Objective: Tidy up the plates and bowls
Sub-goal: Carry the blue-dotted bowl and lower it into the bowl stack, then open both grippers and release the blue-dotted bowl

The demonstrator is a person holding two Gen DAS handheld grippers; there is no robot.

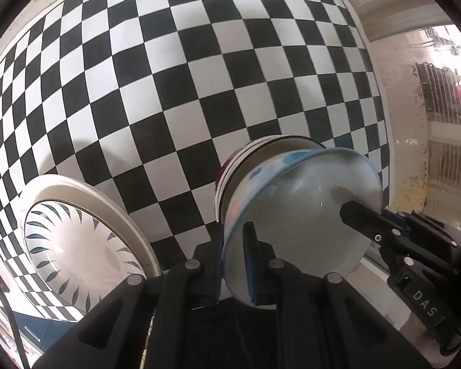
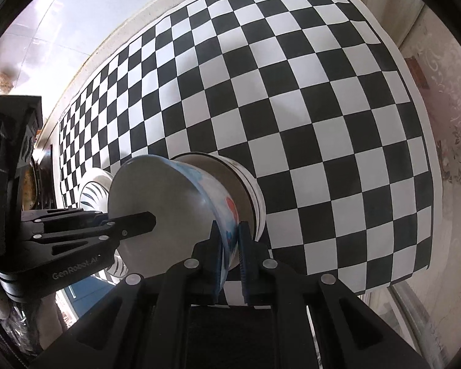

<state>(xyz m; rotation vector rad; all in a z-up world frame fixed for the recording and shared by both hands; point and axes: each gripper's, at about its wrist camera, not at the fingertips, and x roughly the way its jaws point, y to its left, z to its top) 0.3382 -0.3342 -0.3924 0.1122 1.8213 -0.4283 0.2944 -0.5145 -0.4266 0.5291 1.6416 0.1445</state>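
While both claws, left claw [image 1: 234,264] and right claw [image 2: 230,261], pinch opposite rims of the floral bowl [image 1: 295,215] over nested bowls [image 1: 230,169], nearly stacked; patterned plate [image 1: 76,240] left.

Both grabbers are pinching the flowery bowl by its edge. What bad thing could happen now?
1. The left gripper and right gripper each pinch only the thin rim of the floral bowl, on opposite sides. If they pull unevenly, it could slip or tilt.
2. It hangs over the stack of bowls. Lowered off-centre, it could knock the stack.
3. The leaf-patterned plates lie close beside the stack, so a falling bowl might hit them.
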